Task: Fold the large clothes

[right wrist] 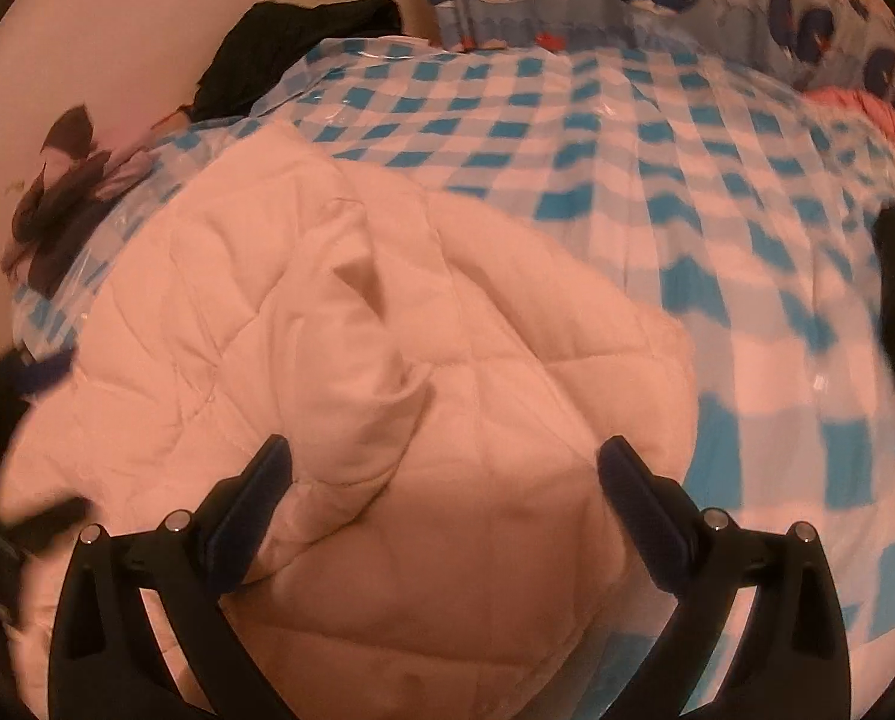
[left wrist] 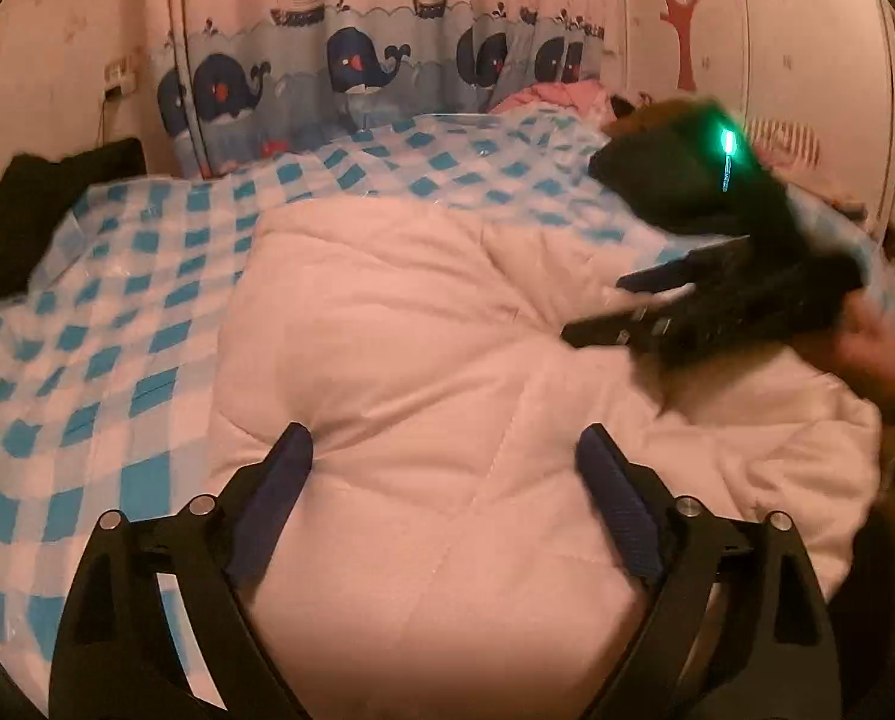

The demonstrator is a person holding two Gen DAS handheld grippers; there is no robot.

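A white quilted padded garment [left wrist: 423, 372] lies bunched on a blue-and-white checked sheet [left wrist: 87, 360]. My left gripper [left wrist: 444, 450] hovers just above it, open, with nothing between its fingers. In the same view the right gripper [left wrist: 621, 309] comes in from the right, blurred, over the garment's far side, its jaws apart. From the right wrist view the garment [right wrist: 387, 408] shows a folded sleeve [right wrist: 375, 312] lying across its middle. My right gripper [right wrist: 444, 459] is open above it, empty. A blurred dark shape at the left edge is the other gripper [right wrist: 3, 420].
The checked sheet [right wrist: 627, 138] covers a bed. A whale-print curtain [left wrist: 351, 66] hangs behind it. Dark clothing [left wrist: 45, 204] lies at the bed's far left, pink fabric [left wrist: 561, 93] at the far right. A person's hand [left wrist: 879, 354] holds the right gripper.
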